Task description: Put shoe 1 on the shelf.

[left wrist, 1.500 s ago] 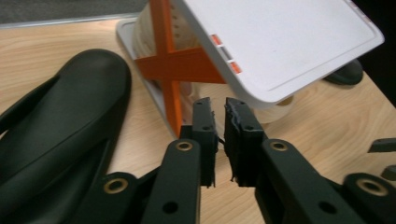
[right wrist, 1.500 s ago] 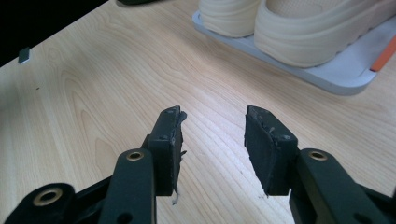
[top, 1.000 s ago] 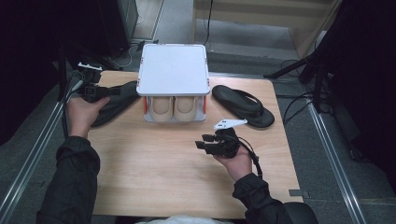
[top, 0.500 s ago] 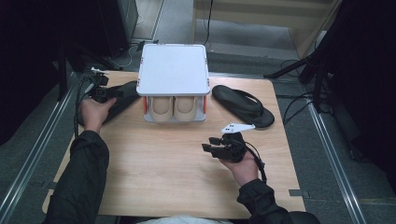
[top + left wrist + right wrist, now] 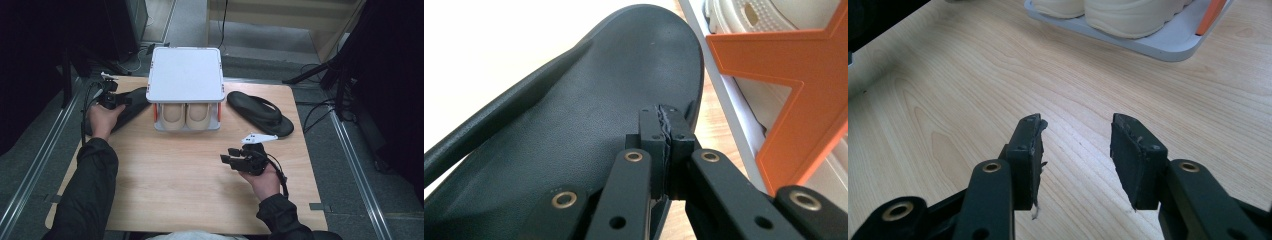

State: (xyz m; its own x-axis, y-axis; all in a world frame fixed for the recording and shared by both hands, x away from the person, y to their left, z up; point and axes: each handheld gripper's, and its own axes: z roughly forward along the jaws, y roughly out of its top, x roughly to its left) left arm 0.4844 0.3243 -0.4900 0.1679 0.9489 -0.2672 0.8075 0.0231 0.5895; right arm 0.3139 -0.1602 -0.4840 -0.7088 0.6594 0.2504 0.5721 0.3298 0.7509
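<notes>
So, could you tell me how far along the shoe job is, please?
Done: a cream pair sits on the rack's lower shelf. In hand: the left tongs look shut at the edge of the left black sandal beside the rack. Left: the other sandal lies untouched on the table; the right tongs are open and hold nothing.

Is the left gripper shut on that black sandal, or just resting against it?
Shut on it, apparently: the left gripper has its jaws pressed together over the black sandal, seemingly pinching its edge.
</notes>
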